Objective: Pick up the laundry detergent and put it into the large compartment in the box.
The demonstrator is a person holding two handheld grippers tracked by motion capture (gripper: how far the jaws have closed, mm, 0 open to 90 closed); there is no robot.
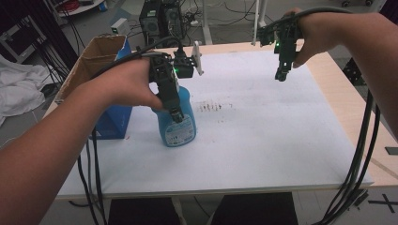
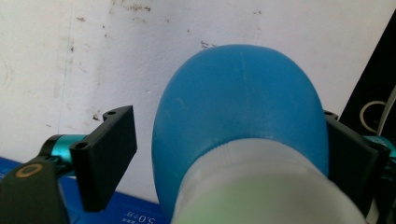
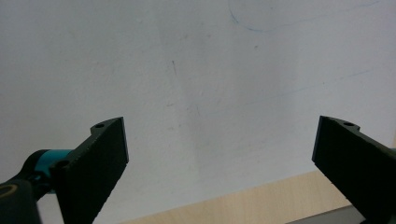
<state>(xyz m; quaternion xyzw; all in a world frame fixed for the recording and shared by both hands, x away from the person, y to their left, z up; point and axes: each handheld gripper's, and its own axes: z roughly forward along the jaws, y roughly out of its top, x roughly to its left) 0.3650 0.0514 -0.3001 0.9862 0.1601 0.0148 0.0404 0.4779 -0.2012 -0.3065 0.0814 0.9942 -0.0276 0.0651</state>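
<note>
blue bottle (image 2: pixel 243 116) btwn left hand-held gripper (image 2: pixel 229 154) jaws, upright

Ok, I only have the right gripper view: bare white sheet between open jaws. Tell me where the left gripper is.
Observer: The left gripper points down over a blue bottle standing upright on the white sheet.
Operator: Tell me whether it's gripped.
Observer: Not yet. In the left gripper view the bottle sits between the jaws, with a gap at one jaw.
Operator: Name what's beside it.
Observer: A blue box close on its left, with an open cardboard box by it.
</note>
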